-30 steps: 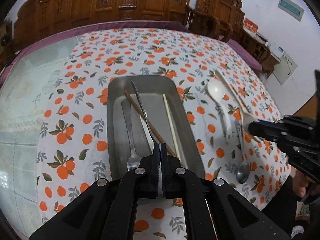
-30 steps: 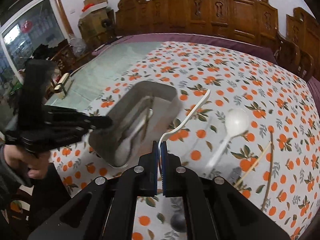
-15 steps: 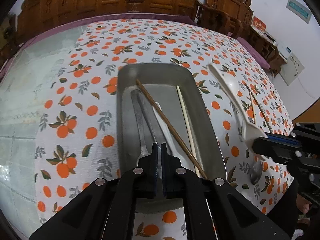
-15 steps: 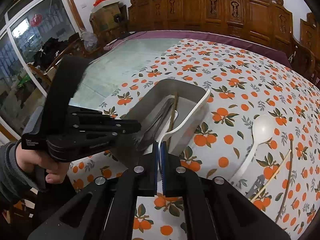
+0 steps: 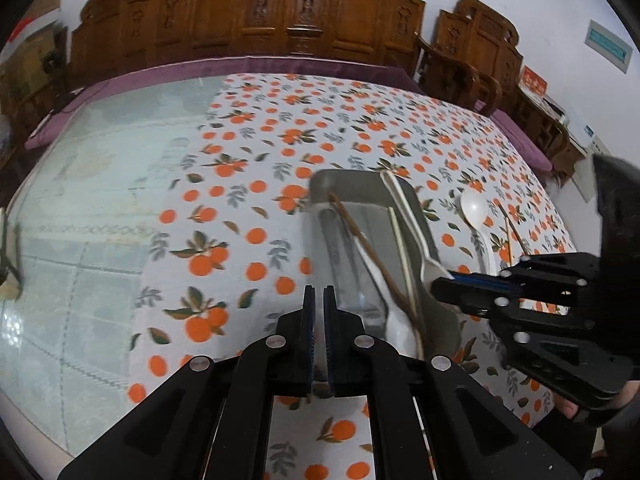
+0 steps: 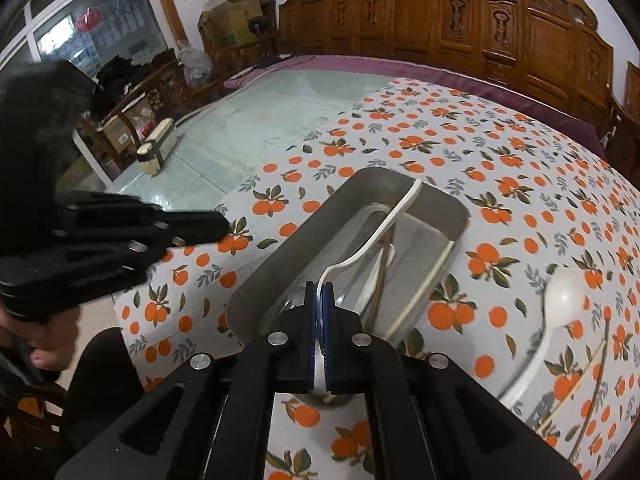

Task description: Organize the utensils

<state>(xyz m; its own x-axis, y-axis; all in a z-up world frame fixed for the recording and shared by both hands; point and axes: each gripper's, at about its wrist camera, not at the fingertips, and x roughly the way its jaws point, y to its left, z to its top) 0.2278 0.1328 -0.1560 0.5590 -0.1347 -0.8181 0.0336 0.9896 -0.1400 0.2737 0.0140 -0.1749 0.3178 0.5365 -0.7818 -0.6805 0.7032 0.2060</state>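
A metal tray (image 5: 360, 188) (image 6: 452, 208) sits on the orange-print tablecloth. It holds a brown chopstick (image 5: 372, 256), a pale chopstick (image 5: 402, 256) (image 6: 424, 288) and metal cutlery. My right gripper (image 6: 319, 300) (image 5: 440, 280) is shut on the bowl end of a white spoon (image 6: 384, 224) (image 5: 404, 204), whose handle lies over the tray's far end. My left gripper (image 5: 319, 300) (image 6: 216, 224) is nearly closed and empty, to the left of the tray.
Another white spoon (image 6: 560, 300) (image 5: 474, 208) and two chopsticks (image 6: 596, 372) lie on the cloth right of the tray. Carved wooden chairs (image 5: 280, 20) line the far side. Bare glass tabletop (image 5: 80, 200) lies to the left.
My left gripper let go of the metal utensil in the tray and swung left, away from it. My right gripper brought the white spoon over the tray.
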